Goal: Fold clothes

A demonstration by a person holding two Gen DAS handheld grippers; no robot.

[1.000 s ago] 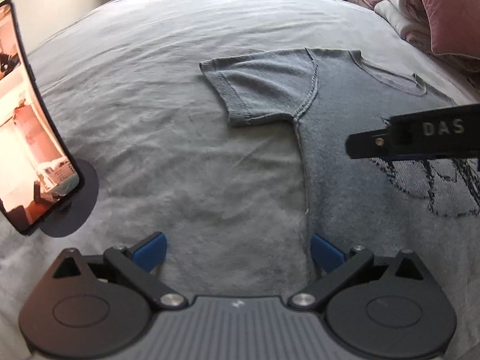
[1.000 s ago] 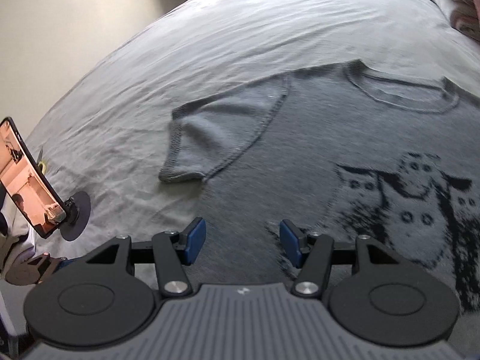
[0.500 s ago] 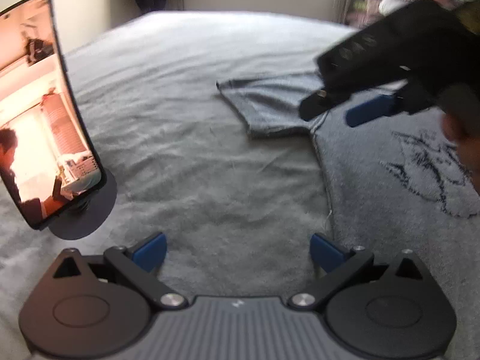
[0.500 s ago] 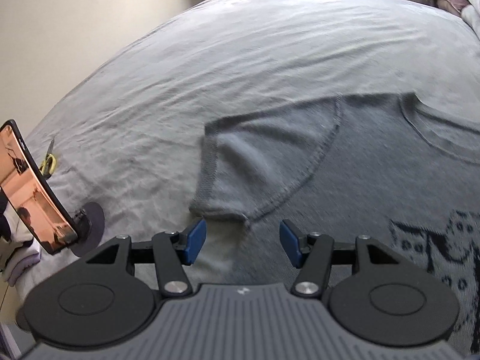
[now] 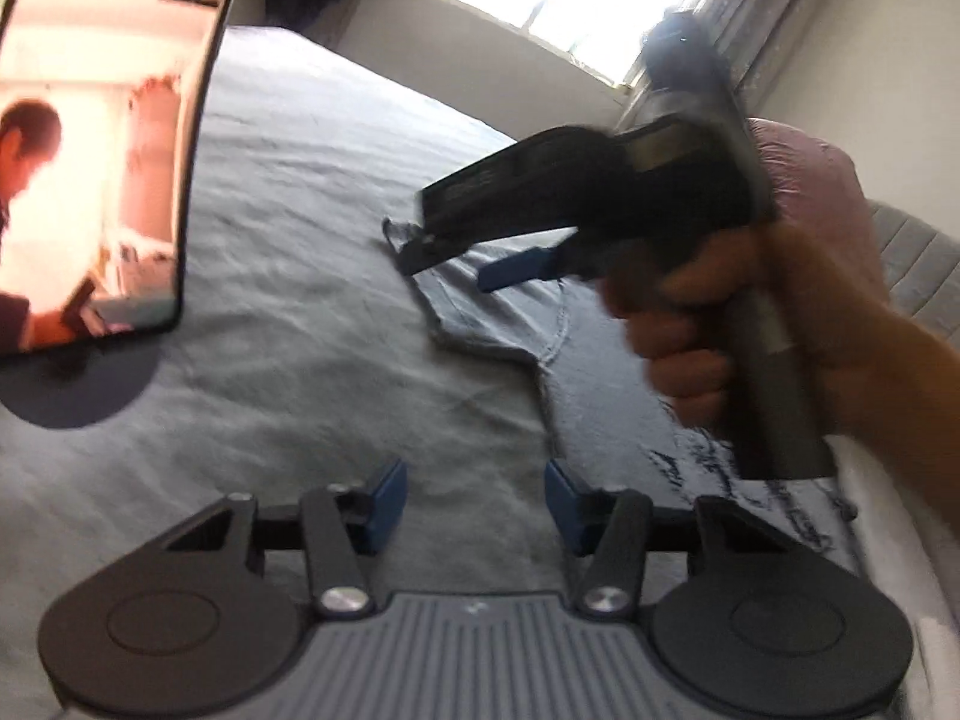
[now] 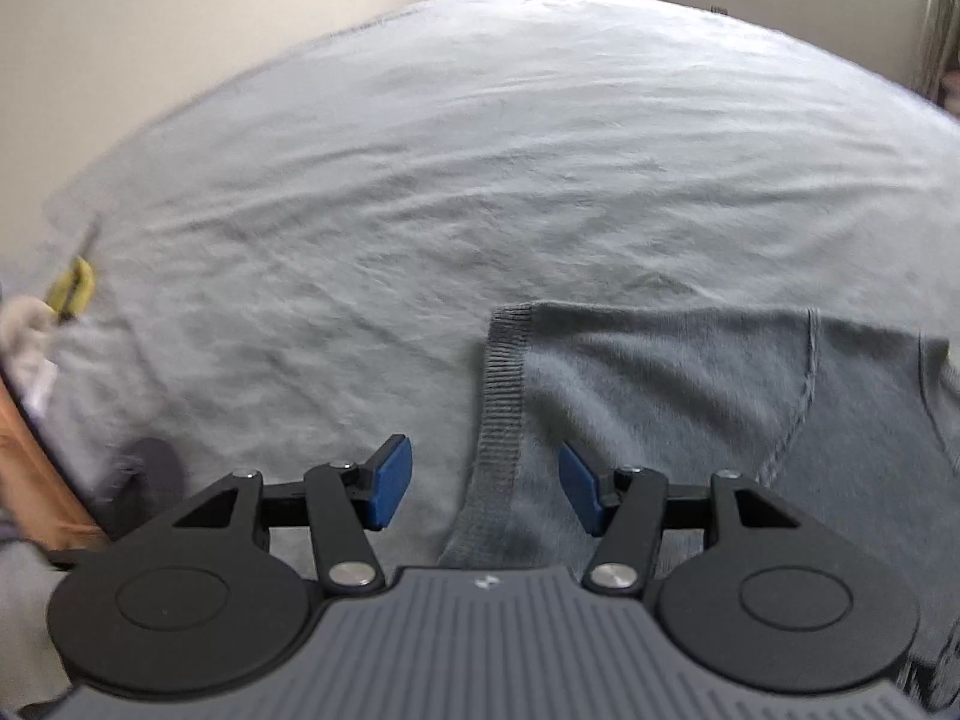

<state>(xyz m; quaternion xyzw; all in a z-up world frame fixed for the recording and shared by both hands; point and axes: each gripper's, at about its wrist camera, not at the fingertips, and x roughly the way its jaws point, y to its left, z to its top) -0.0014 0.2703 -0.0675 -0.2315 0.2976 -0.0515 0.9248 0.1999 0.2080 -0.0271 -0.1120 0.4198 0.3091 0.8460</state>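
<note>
Overhead, right gripper (image 6: pixel 477 486) straddles sleeve cuff (image 6: pixel 503 396) (jaws parted, tilted downward).

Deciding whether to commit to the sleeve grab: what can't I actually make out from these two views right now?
- Grey top: right wrist view cuts off its body and far sleeve; left wrist view hides them behind the hand.
- Right gripper: sleeve cuff lies between open pads; contact with the cloth is unclear.
- Left gripper: jaws closing over the top's side edge; motion blur hides any catch.
- Yellow item: blurred, unidentifiable.
</note>
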